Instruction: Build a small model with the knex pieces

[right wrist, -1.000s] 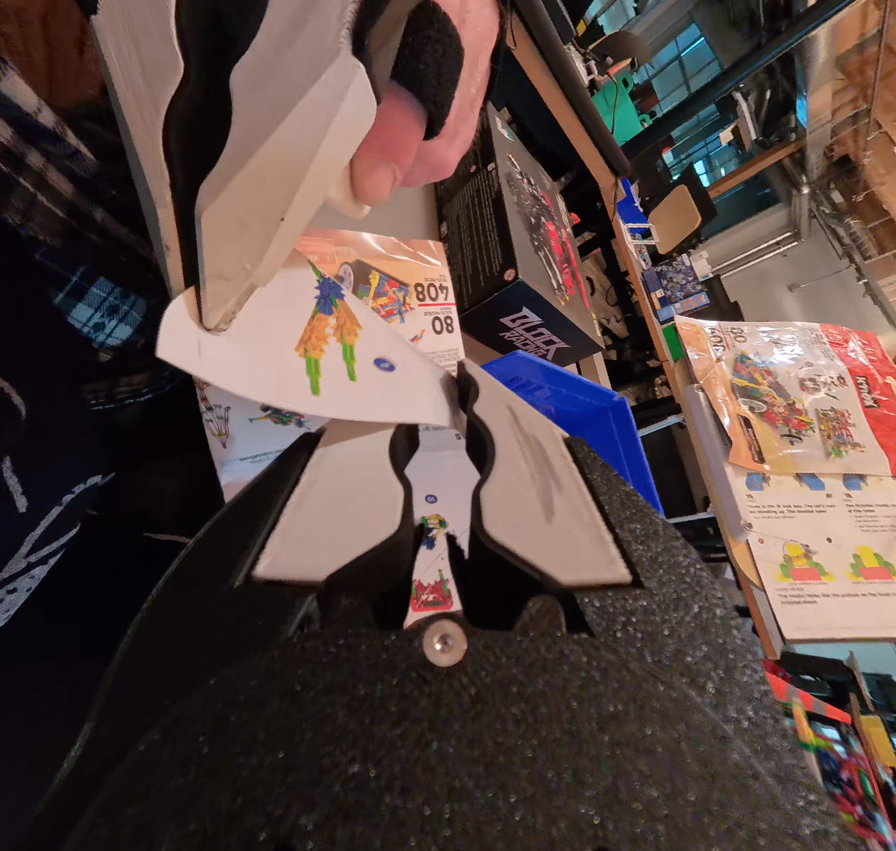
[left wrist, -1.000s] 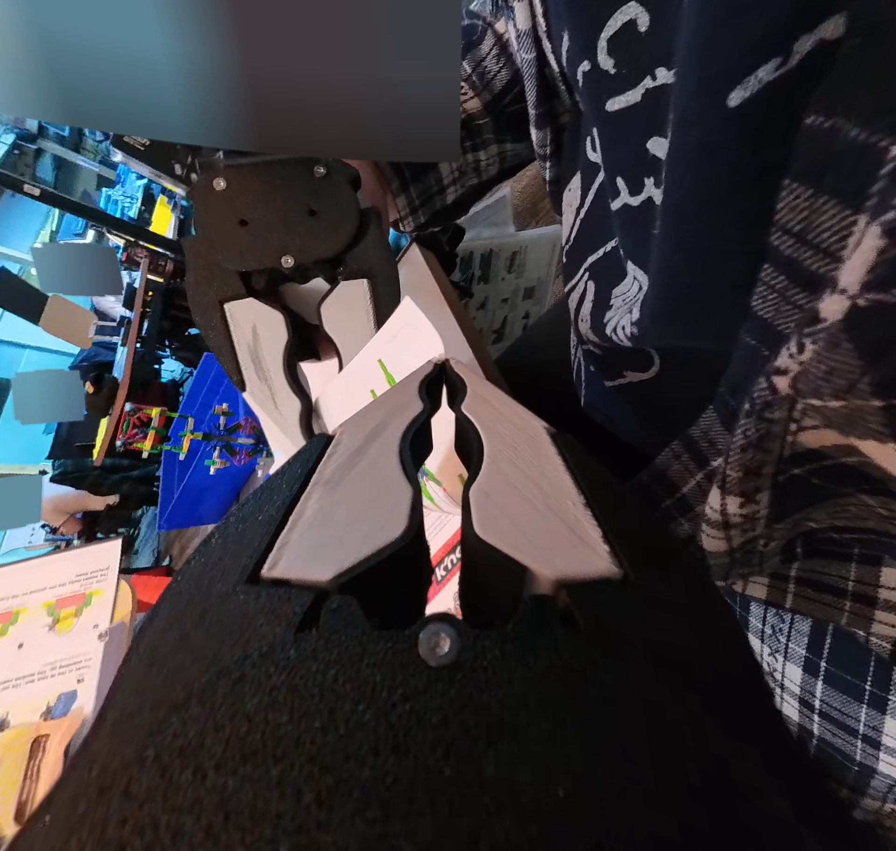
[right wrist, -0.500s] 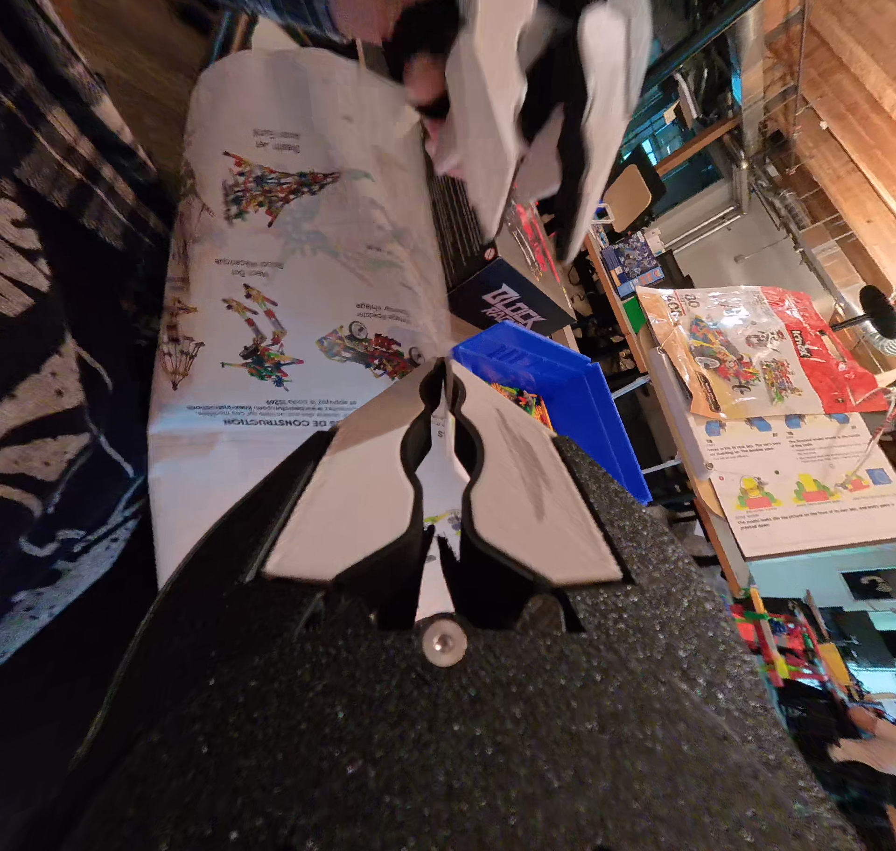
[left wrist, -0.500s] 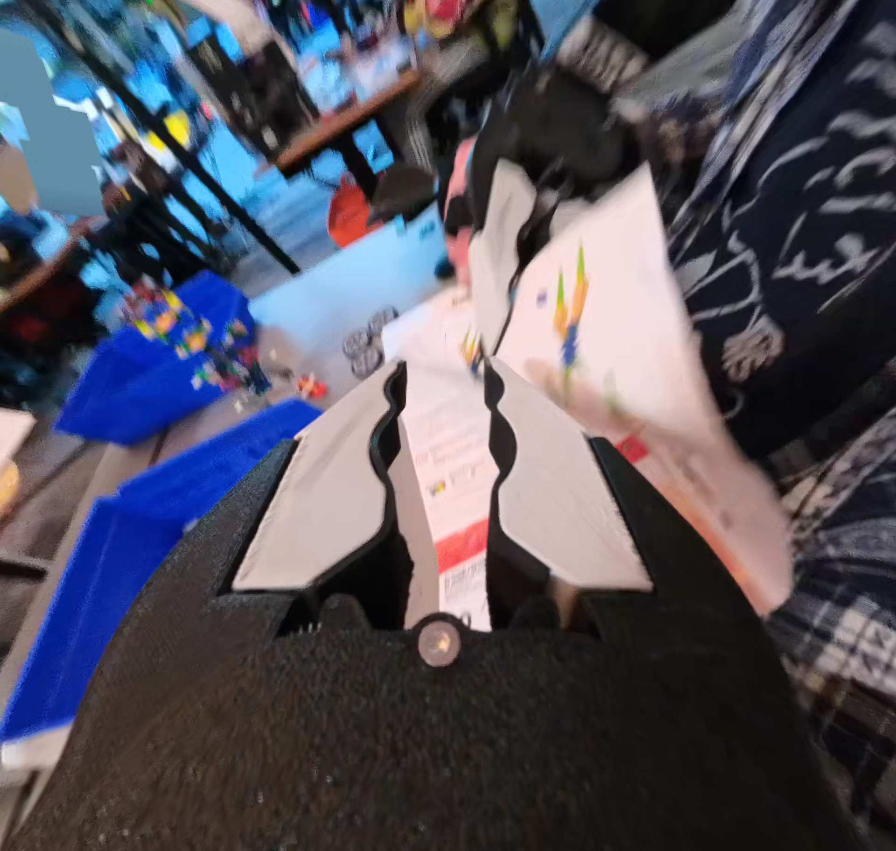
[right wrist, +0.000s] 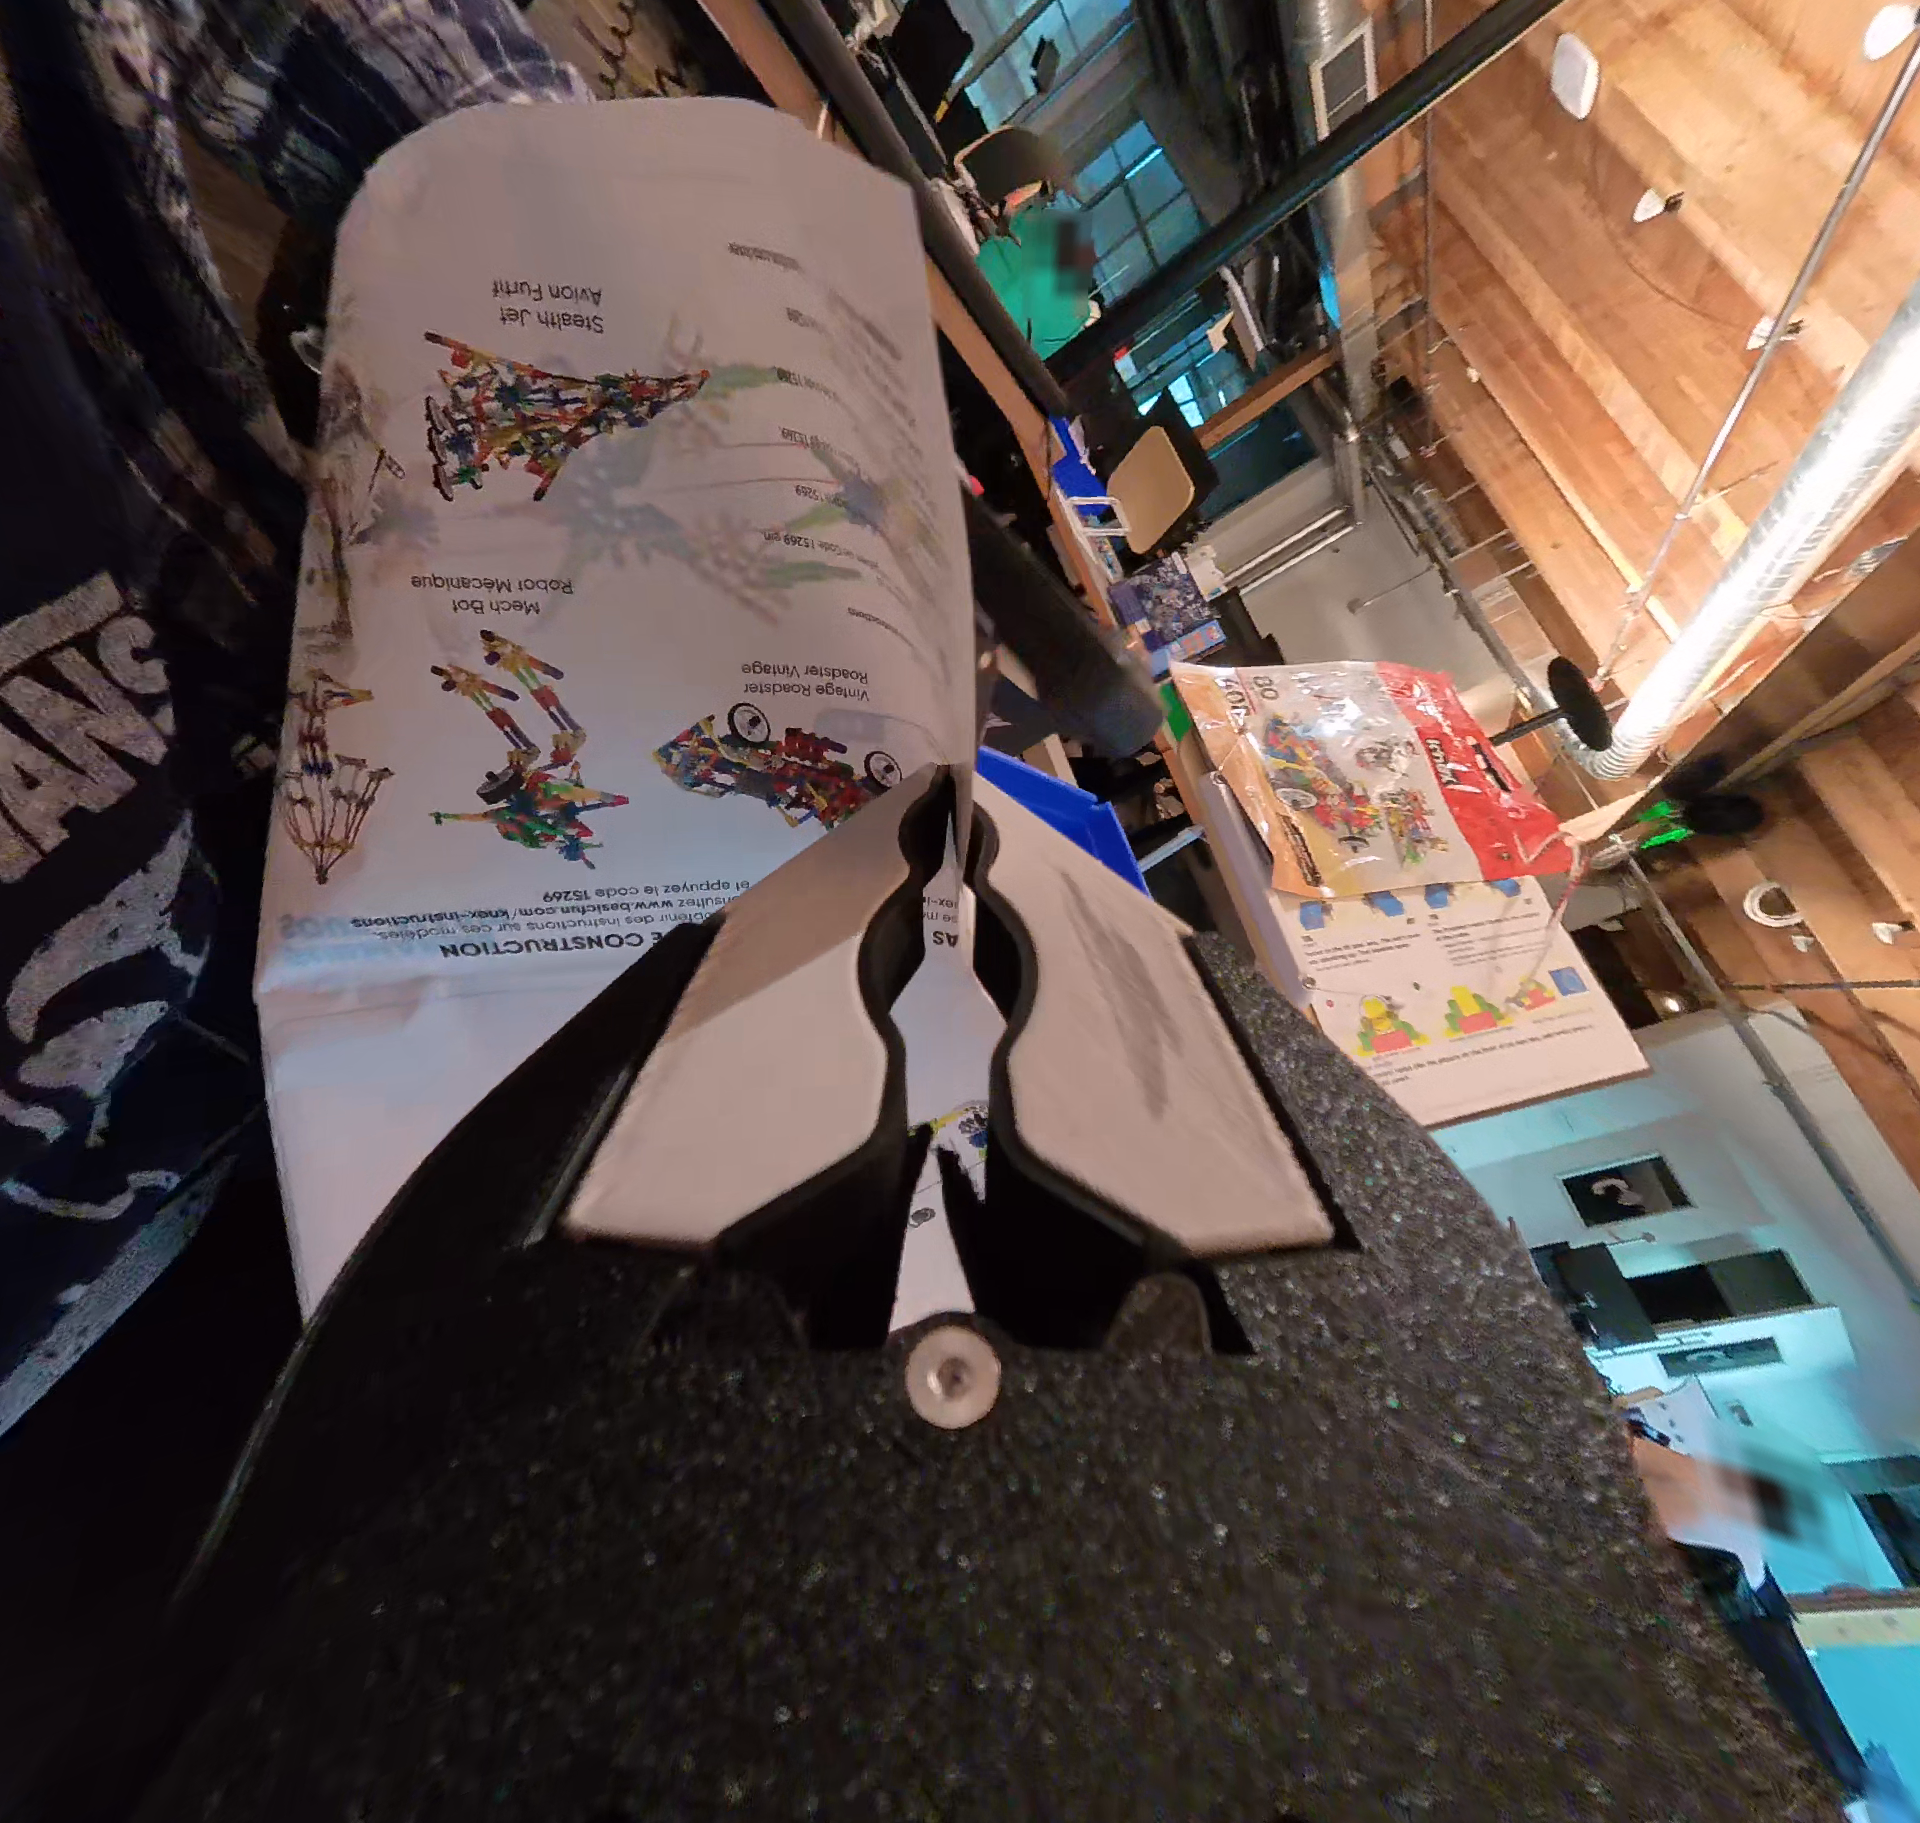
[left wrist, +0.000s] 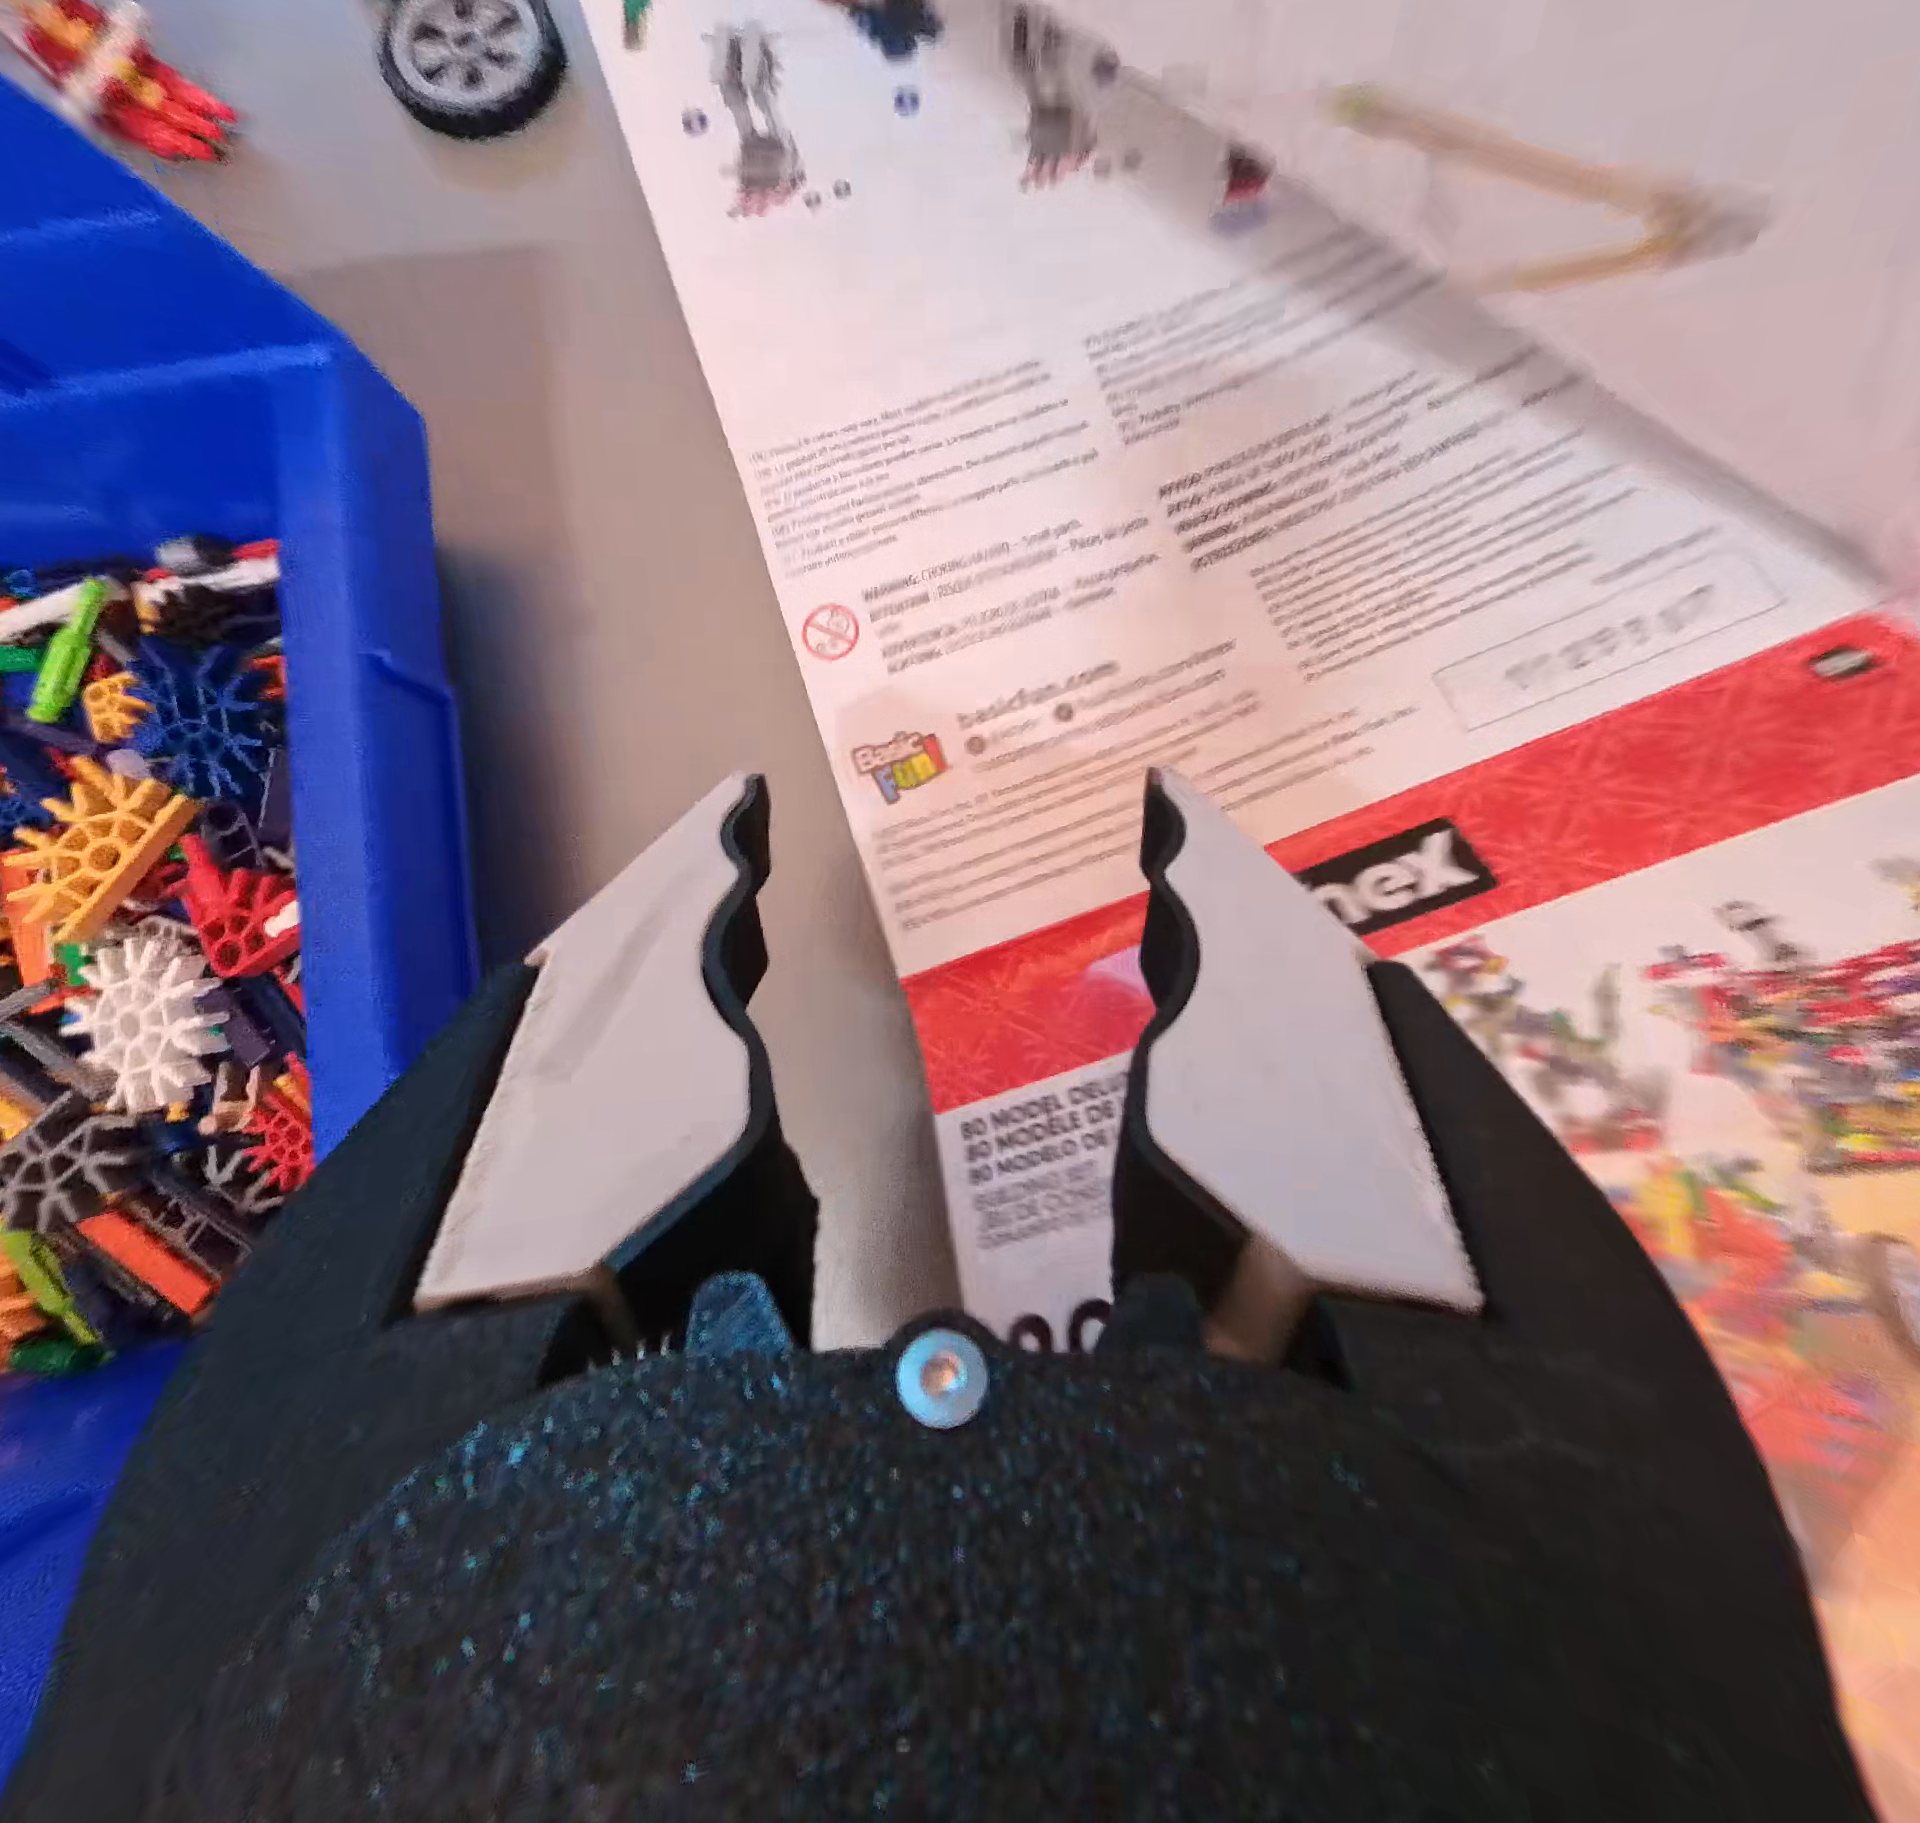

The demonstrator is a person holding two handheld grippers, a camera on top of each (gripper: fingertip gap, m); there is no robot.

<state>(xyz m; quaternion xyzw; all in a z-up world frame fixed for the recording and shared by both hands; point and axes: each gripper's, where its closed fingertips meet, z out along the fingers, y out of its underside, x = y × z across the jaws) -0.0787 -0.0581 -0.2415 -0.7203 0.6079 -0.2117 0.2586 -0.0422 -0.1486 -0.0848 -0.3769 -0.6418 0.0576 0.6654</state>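
Observation:
My left gripper [left wrist: 951, 797] is open and empty, pointing down over the grey table beside the left edge of a large white and red printed instruction sheet [left wrist: 1143, 485]. My right gripper [right wrist: 951, 807] is shut on the edge of that white instruction sheet [right wrist: 623, 568], which curls up in the air in front of a person's dark printed shirt [right wrist: 94, 786]. The sheet bears coloured pictures of toy models.
A blue bin [left wrist: 208, 734] of several coloured construction pieces stands left of the left gripper. Two toy wheels [left wrist: 473, 48] and a red piece cluster [left wrist: 125, 80] lie farther off. In the right wrist view, a plastic bag of parts [right wrist: 1371, 776] and a blue bin [right wrist: 1060, 817] sit on benches behind. Some 20 centimeters of space lies between my two pairs of fingers.
My left gripper let go of the sheet, opened wide and swung down toward the table by the blue bin. My right gripper kept hold of the sheet, which has unfolded.

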